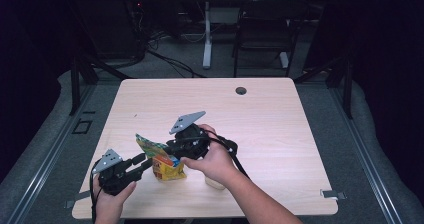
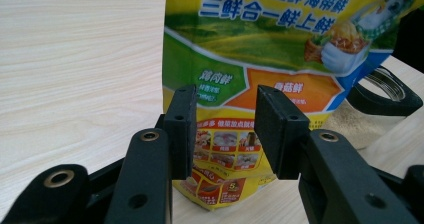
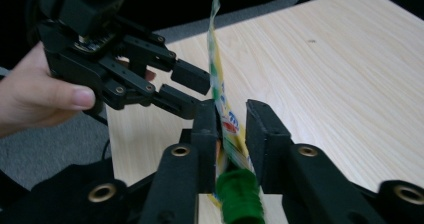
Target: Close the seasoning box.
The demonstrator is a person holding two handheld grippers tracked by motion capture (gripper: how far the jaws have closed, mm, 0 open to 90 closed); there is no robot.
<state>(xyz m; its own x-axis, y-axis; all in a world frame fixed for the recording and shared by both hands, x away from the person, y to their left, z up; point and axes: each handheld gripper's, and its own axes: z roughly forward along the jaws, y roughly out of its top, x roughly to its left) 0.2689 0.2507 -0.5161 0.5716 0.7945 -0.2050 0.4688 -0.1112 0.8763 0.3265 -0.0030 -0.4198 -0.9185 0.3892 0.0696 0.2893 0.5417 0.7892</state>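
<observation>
1. The right gripper (image 3: 231,116) has its jaws apart, with the upper edge of a yellow-and-green pouch (image 3: 226,115) standing between them; the left pad is against the film, the right pad clear of it.
2. A green screw cap (image 3: 239,196) sits just below those jaws, on the pouch.
3. The left gripper (image 2: 226,129) holds its jaws apart too, nothing clamped; the pouch stands upright just beyond their tips, facing them.
4. Behind the pouch, to the right of the left jaws, stands a glass jar (image 2: 372,109) holding pale powder.
5. Everything rests on a wooden table (image 1: 280,114), near its front edge.
</observation>
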